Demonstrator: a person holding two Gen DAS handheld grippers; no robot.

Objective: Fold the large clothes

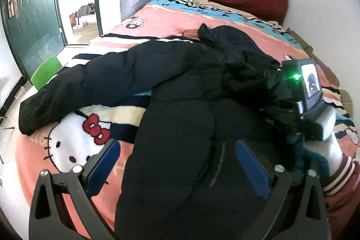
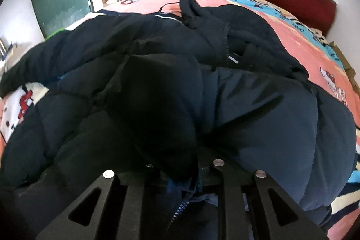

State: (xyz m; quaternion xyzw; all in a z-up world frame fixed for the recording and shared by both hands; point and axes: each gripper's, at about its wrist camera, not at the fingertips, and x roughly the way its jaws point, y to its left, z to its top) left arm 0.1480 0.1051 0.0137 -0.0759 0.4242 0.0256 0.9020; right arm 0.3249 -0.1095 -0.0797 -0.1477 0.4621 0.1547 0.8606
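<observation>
While clamped on the jacket [image 2: 258, 127] front edge by the zipper, right gripper [image 2: 182, 179] sits nearest; left gripper [image 1: 177, 163] gapes wide over its body, sleeve [image 1: 90, 80] trailing far-left.

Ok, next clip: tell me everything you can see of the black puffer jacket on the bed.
The black puffer jacket is a large, dark, quilted, padded garment with a smooth, slightly shiny shell. It lies unfolded across the Hello Kitty blanket, one sleeve stretched out toward the bed's edge. A zipper and small white lettering show on it. Fleecy dark fabric, maybe its hood or another garment, is bunched at its far end. The right gripper is shut on a fold; the left gripper hovers open over the body.
</observation>
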